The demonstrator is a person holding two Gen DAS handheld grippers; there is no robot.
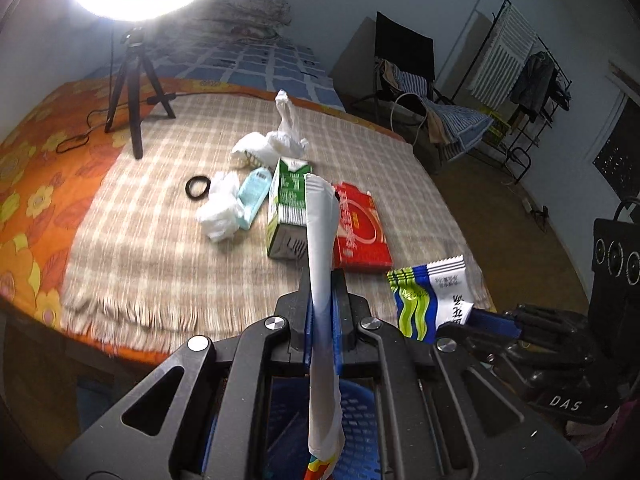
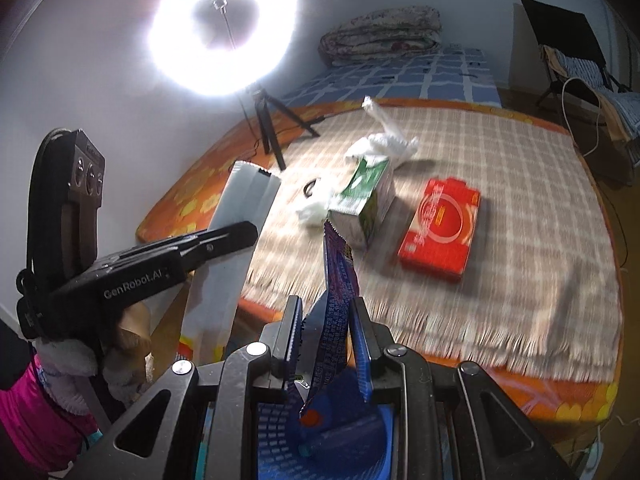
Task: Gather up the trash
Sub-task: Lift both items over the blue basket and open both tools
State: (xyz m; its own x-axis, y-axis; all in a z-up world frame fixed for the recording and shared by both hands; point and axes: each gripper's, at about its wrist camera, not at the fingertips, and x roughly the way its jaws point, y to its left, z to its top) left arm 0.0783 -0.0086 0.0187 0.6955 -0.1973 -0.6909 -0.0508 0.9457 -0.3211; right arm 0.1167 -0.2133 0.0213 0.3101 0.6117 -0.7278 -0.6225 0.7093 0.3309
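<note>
Bed with checked blanket (image 1: pixel 160 208) carrying a green carton (image 1: pixel 286 208) and, right of it, a red box (image 1: pixel 360 228). Left tongs (image 1: pixel 322 308), marked "GenRobot.AI", clench a white wrapper (image 1: pixel 320 248); right tongs (image 2: pixel 326 320) clench a blue wrapper (image 2: pixel 338 280) above a blue basket (image 2: pixel 280 432).

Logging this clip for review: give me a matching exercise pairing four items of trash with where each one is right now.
Things:
1. white wrapper
2. blue and white snack packet
3. red box
4. green and white carton

Places:
A. lying flat on the checked cloth, right of the carton
B. clamped in the left gripper
C. standing on the cloth, between the crumpled white plastic bag and the red box
D. held in the right gripper

Pairs: 1-B, 2-D, 3-A, 4-C
</note>
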